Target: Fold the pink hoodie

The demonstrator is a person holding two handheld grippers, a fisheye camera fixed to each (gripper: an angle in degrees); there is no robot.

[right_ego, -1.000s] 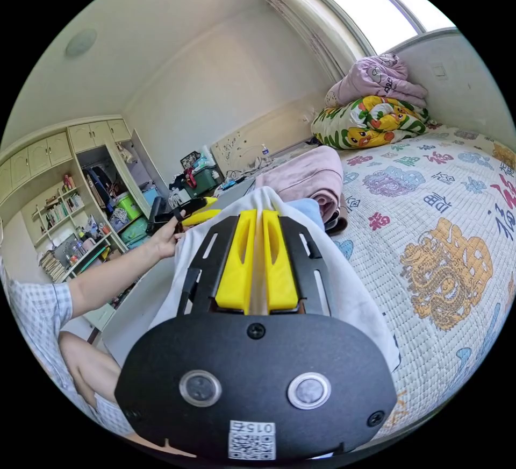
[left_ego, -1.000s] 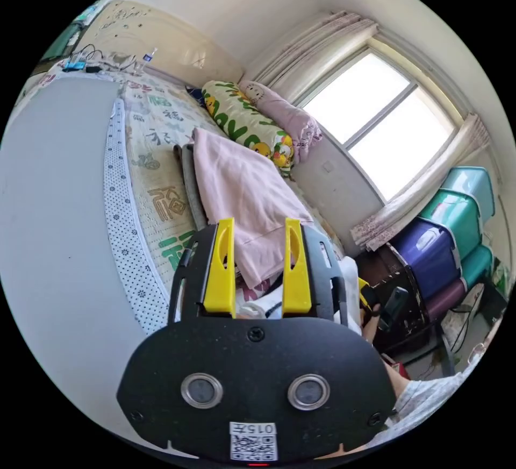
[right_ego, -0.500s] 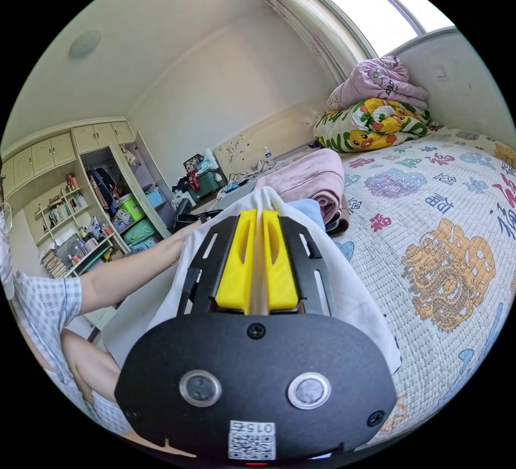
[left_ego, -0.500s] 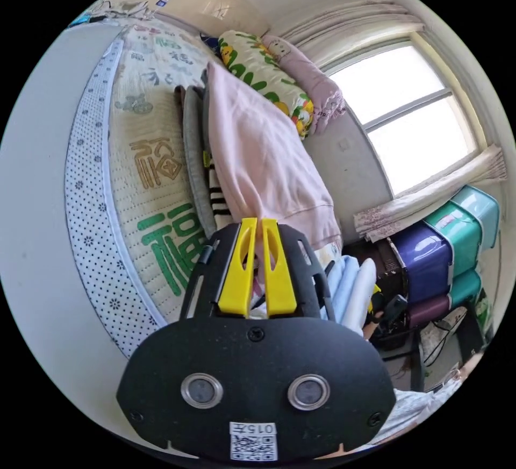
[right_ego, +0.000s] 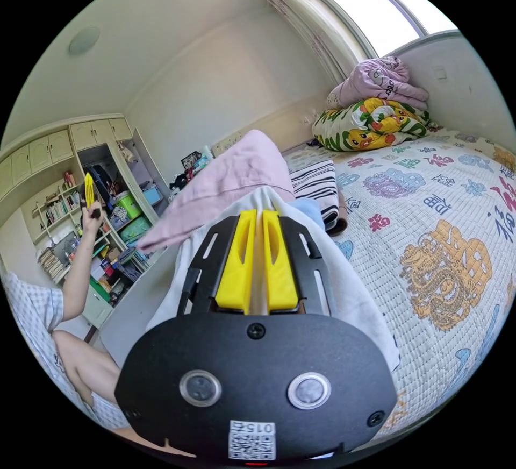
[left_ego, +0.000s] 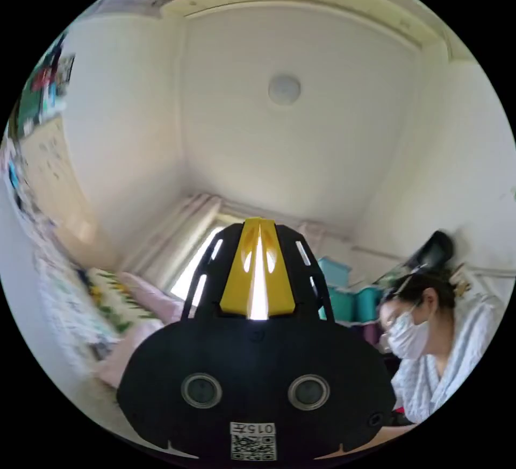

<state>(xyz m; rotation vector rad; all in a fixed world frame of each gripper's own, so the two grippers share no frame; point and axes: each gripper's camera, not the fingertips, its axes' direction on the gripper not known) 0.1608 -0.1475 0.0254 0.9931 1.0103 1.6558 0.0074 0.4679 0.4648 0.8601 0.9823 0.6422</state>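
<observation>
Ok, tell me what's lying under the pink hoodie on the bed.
In the right gripper view, the pink hoodie is lifted at one side. Under it shows a black-and-white striped garment, with a brown layer below that. What lies deeper under the hoodie is covered.

Smeared by motion along the left gripper view's lower left: bedding point(left_ego: 80, 302), too blurred to pick out patterns or edges. Pink hoodie point(left_ego: 137, 342) there reduced to a soft pink patch, half hidden behind the left gripper's point(left_ego: 259, 232) black body. Cut off at the rim in the same view: person point(left_ego: 430, 340), torso lost below the edge. Over in the right gripper view, white garment point(right_ego: 355, 297) mostly buried under the right gripper point(right_ego: 257, 221), grip point covered by the jaws. Striped garment point(right_ego: 314, 189) partly tucked behind pink hoodie point(right_ego: 226, 178). Shelf contents point(right_ego: 64, 211) too small to tell apart.
</observation>
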